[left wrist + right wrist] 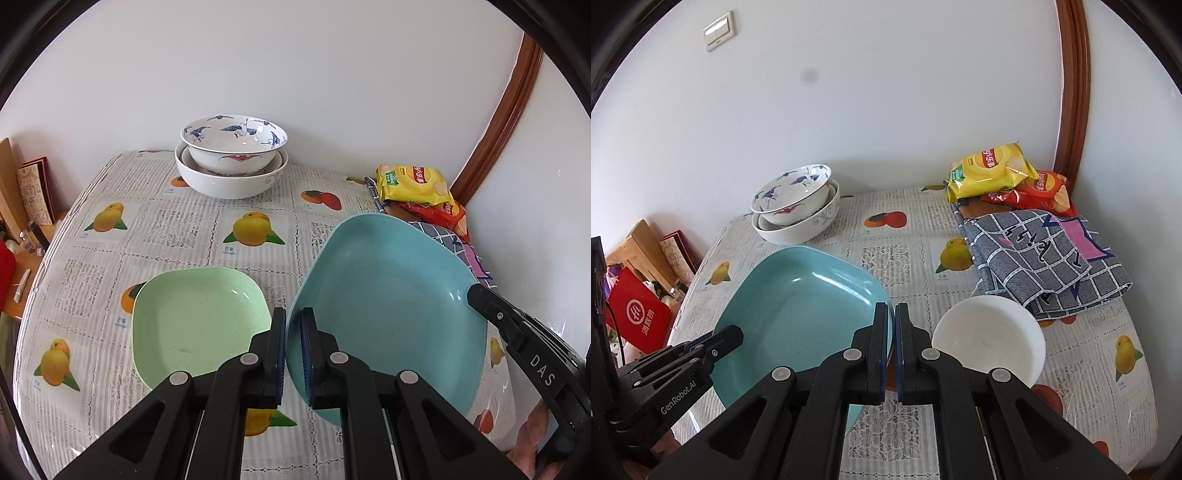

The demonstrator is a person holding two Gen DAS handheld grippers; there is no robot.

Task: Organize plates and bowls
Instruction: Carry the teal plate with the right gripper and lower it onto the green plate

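Both grippers clamp the blue plate (384,306) by opposite rims: left gripper (293,354) bottom centre, right gripper (891,350) likewise; green plate (192,321) lower left.

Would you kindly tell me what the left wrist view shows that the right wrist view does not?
Only the left wrist view shows the green plate. Only the right wrist view shows the white bowl and a wall switch. Both show the blue plate, the stacked patterned bowls, the chip bags and the checked cloth.
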